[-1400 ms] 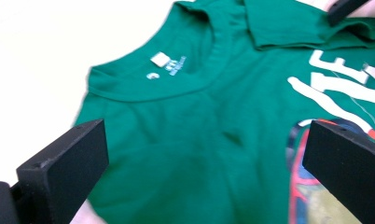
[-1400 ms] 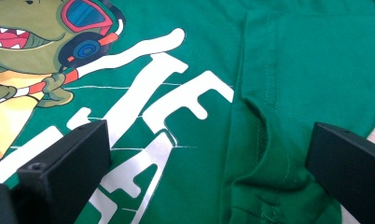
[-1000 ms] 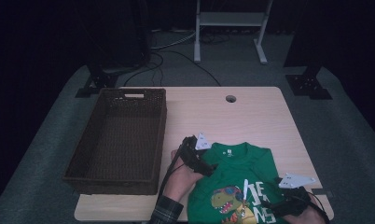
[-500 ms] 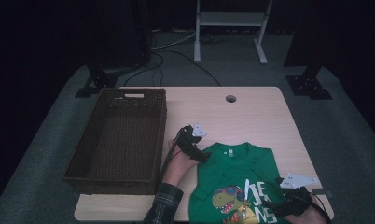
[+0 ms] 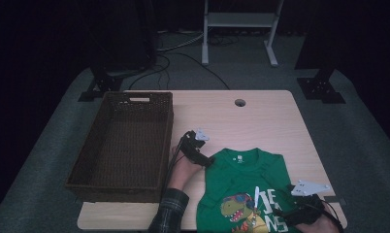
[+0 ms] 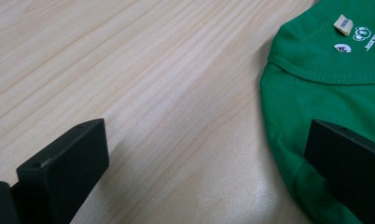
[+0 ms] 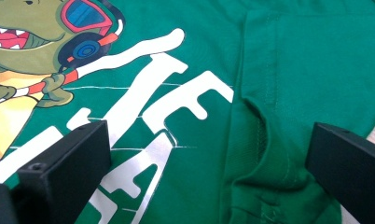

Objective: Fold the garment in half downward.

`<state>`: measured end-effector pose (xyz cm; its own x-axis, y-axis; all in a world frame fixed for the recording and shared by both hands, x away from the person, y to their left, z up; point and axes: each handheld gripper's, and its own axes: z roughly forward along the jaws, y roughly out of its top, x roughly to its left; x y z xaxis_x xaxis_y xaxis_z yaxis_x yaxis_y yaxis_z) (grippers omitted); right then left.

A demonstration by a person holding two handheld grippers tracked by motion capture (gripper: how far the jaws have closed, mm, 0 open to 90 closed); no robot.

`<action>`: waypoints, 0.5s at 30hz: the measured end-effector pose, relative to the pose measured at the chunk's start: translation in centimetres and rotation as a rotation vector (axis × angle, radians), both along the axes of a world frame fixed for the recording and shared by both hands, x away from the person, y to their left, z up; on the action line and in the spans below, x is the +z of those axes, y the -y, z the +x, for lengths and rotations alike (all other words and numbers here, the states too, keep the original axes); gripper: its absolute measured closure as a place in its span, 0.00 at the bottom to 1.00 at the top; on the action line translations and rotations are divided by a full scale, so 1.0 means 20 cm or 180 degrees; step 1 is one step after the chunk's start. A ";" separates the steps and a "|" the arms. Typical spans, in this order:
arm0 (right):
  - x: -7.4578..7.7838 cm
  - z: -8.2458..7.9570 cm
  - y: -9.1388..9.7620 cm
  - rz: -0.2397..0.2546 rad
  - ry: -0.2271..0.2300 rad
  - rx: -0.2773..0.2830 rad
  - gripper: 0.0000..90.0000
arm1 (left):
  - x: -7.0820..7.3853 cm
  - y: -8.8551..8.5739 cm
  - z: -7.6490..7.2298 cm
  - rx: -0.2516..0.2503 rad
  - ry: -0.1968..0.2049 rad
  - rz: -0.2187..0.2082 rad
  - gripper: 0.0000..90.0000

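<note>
Lying flat at the near right of the table (image 5: 261, 111), the green dinosaur T-shirt (image 5: 241, 177) had its sleeves tucked in. The left gripper (image 5: 199, 151) sat at the shirt's left shoulder, jaws spread apart — 1 over bare wood, 1 on the fabric edge. The right gripper (image 5: 300, 206) hovered over the right side, jaws also apart, straddling the folded sleeve seam. A wicker basket (image 5: 120, 145) stood to the left. Pinching both layers cleanly — not the top alone — would probably keep the fold tidy.
</note>
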<state>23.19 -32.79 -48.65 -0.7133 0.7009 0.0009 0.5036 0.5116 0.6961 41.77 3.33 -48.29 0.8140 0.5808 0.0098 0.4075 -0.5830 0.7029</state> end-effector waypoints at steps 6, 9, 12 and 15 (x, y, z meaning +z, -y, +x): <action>0.05 0.02 0.01 0.0087 0.0071 0.0019 0.00 | -0.01 0.00 0.00 -0.0019 0.0025 -0.0032 0.00; 0.07 0.06 0.01 0.0113 0.0101 0.0001 0.00 | -0.01 0.00 0.00 -0.0018 0.0025 -0.0032 0.00; 0.09 0.10 0.00 0.0130 0.0116 -0.0023 0.00 | -0.01 0.00 0.00 -0.0018 0.0027 -0.0030 0.00; 0.11 0.15 0.00 0.0165 0.0158 -0.0044 0.00 | 0.00 0.00 0.00 -0.0022 0.0025 -0.0023 0.00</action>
